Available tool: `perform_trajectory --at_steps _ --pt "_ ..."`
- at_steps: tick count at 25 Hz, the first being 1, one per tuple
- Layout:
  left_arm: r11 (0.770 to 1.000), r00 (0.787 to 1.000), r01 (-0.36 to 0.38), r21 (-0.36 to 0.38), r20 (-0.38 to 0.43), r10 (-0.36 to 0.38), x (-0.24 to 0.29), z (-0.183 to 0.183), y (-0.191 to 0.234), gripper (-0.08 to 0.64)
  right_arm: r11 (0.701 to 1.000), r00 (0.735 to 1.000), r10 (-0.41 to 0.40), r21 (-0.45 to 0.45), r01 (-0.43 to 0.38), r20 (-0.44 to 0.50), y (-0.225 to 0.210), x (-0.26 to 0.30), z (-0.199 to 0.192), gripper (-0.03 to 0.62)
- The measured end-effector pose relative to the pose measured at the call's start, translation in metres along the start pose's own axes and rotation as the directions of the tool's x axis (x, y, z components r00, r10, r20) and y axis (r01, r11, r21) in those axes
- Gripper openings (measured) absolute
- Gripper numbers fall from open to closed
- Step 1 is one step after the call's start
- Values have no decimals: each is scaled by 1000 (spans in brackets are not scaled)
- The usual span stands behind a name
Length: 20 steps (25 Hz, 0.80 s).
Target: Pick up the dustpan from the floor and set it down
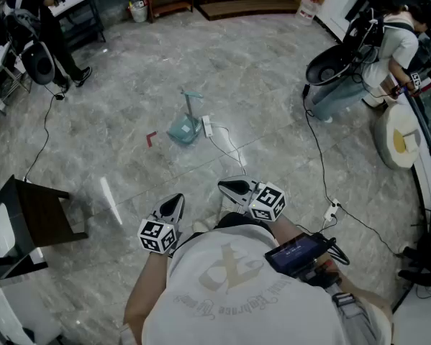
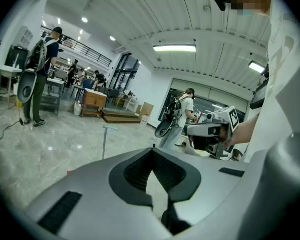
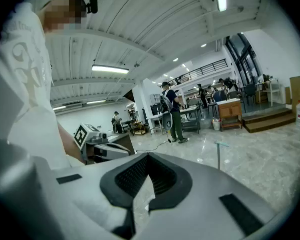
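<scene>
The dustpan (image 1: pixel 184 130) is set on the polished, grey-veined stone floor (image 1: pixel 273 99), out in the open middle of it and well apart from the far edge, where a low wooden step (image 1: pixel 244 4) is laid. The pan is made of pale teal plastic with a scoop-shaped tray, and a thin straight handle is carried upright from it, capped by a short teal crossbar; in the left gripper view only this slim post (image 2: pixel 104 140) is made out, and likewise in the right gripper view (image 3: pixel 218 156). A white oblong block (image 1: pixel 206 126) with a thin white cord is seen just beside the pan on its right, and a small red angled piece (image 1: pixel 151 139) is seen near its left. The left gripper (image 1: pixel 175 201) (image 2: pixel 152 156) and the right gripper (image 1: pixel 229 187) (image 3: pixel 147 159) are held close to the person's body, well short of the dustpan. Both are built of smooth grey shells with black ribbed pads set in a V-shaped recess. The jaws of each are brought together at the tips, and nothing is clamped between them. A dark, flat-topped stand (image 1: pixel 35 214) is placed near the floor's left edge.
</scene>
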<state>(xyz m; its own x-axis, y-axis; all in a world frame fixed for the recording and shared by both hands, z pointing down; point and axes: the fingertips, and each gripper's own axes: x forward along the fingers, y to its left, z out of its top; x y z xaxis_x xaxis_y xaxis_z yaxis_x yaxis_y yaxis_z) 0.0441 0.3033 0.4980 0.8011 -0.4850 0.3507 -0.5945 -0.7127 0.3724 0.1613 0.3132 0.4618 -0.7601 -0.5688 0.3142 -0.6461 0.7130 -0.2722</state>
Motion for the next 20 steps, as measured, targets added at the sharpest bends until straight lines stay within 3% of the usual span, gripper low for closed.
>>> perform_trajectory --at_steps 6,11,16,20 --pt "1000 1000 -22 1 6 22 13 13 1 11 999 998 -15 34 13 68 -24 -4 21 15" --pt "998 998 -61 -11 0 61 34 24 11 11 1000 1000 8 -13 -8 25 -48 4 24 15" --pt "993 993 -115 -4 5 115 61 45 31 11 998 998 55 -35 -54 37 -82 17 36 15" --pt "991 991 -135 -9 -16 135 89 51 23 11 996 996 78 -35 -77 37 -106 6 43 15"
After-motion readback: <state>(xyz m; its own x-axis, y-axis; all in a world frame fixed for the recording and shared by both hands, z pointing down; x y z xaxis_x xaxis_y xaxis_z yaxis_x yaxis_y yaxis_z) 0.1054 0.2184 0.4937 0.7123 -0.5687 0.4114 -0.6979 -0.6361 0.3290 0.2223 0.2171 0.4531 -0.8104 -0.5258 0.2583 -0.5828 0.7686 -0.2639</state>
